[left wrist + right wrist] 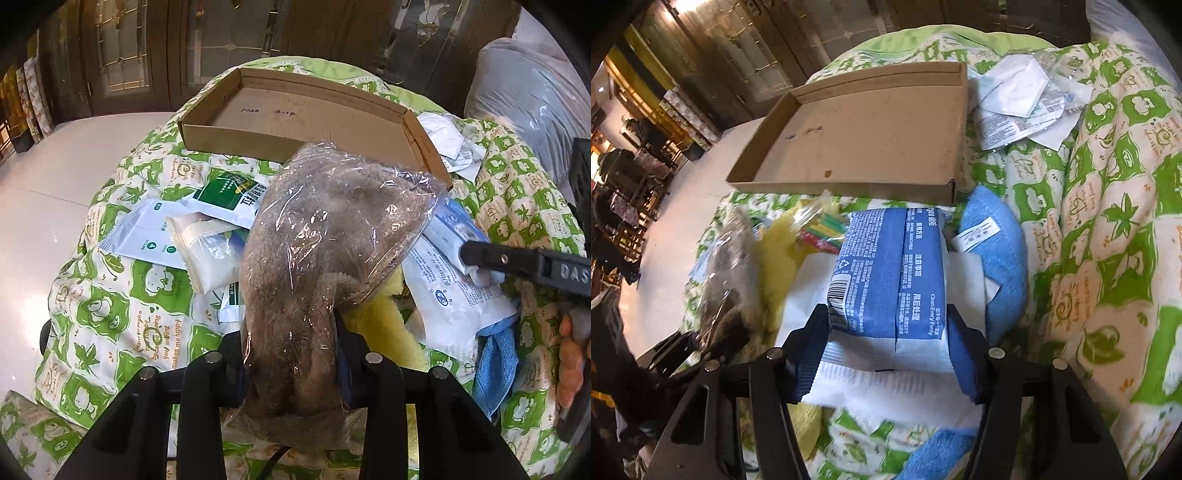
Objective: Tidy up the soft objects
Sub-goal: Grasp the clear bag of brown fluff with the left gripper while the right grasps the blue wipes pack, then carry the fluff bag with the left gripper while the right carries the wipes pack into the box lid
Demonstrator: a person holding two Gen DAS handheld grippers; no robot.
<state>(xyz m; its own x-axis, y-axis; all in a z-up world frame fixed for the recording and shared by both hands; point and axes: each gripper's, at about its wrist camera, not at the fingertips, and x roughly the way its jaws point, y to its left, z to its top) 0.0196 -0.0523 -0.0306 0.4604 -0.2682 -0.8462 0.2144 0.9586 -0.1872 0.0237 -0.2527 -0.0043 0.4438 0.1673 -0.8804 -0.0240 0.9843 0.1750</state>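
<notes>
I was working over a green-and-white printed quilt (110, 317) heaped on what looked like a bed, with dark glazed doors and a pale floor behind it. A shallow cardboard tray (864, 186) sat empty toward the quilt's far edge, which I judged to be the place meant for the soft things. My left gripper (291, 354) was clenched on a brown plush item sealed in a clear bag (325, 243), raised off the pile with its top leaning toward the tray's near wall; gripping it low left most of the bag free ahead of the jaws. My right gripper (890, 336) had its jaws pressed against the two sides of a blue-and-white wipes packet (890, 273), near the middle of the quilt just short of the tray, over a blue towel (1001, 251) and white wrappers. The plush bag hid what lay under it, apart from a strip of yellow cloth (380, 325). I could not tell whether the packet was lifted or resting. The masks (1015, 88) by the tray's right wall were too crumpled to count.
</notes>
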